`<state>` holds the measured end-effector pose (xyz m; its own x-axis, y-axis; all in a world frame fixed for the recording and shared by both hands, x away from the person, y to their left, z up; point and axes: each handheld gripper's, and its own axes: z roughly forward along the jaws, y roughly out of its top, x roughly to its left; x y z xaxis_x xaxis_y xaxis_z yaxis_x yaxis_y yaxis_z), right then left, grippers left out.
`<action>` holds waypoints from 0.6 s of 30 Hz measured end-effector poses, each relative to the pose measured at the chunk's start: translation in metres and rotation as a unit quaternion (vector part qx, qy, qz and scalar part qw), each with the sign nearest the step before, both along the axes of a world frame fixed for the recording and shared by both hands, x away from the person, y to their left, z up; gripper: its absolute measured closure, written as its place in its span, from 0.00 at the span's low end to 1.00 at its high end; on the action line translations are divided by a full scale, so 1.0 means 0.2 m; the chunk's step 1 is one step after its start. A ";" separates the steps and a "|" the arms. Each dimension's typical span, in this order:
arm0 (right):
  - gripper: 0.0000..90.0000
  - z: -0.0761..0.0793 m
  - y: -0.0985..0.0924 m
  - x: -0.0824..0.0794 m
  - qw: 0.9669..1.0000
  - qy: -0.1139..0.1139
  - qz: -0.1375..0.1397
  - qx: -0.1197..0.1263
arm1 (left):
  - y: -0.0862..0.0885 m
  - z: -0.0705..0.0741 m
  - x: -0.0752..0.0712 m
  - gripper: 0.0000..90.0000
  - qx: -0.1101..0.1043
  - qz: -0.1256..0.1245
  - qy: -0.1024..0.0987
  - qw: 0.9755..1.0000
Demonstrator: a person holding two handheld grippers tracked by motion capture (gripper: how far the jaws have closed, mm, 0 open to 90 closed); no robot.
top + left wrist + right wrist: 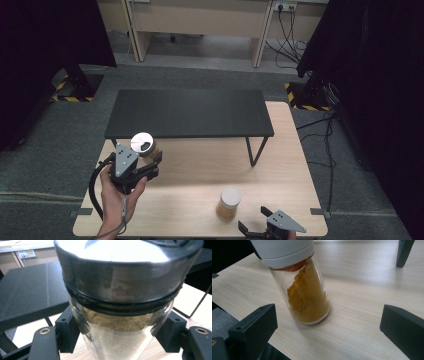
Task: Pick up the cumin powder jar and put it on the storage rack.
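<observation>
Spice jar (120, 322) with the metal lid is sitting clamped in my left gripper (142, 167), lifted near the black shelf (190, 112). I'm keeping it upright while carrying; right gripper (327, 325) is idling open.

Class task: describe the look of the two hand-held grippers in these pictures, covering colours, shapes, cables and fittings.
Both are black. The left gripper carries a grey three-cornered plate with small dark holes, and a black cable loops from it beside the forearm. The right gripper has the same grey plate. Up close, the jaws are blocky black pads on arms with brass-coloured ringed holes. No sleeve is visible.
</observation>
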<state>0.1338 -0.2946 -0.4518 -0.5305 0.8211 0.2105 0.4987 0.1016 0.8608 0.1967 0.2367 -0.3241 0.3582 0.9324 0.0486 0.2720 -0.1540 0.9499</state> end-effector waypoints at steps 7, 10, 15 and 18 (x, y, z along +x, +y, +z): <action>0.02 0.01 0.00 0.00 1.000 -0.003 -0.002 0.000 | 0.02 0.08 0.03 0.33 0.008 0.003 -0.003 1.000; 0.02 0.01 0.00 -0.01 1.000 -0.002 -0.003 0.001 | 0.02 0.11 0.03 0.33 0.010 0.005 -0.004 1.000; 0.02 0.00 0.00 0.00 1.000 -0.001 -0.001 0.001 | 0.04 0.16 0.06 0.33 0.014 0.009 -0.009 1.000; 0.02 0.01 0.00 0.00 1.000 -0.002 0.000 0.001 | 0.05 0.20 0.08 0.33 0.017 0.012 -0.009 1.000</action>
<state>0.1332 -0.2948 -0.4508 -0.5304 0.8213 0.2102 0.4961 0.0997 0.8625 0.2125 0.2477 -0.2834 0.3351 0.9382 0.0868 0.2594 -0.1805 0.9488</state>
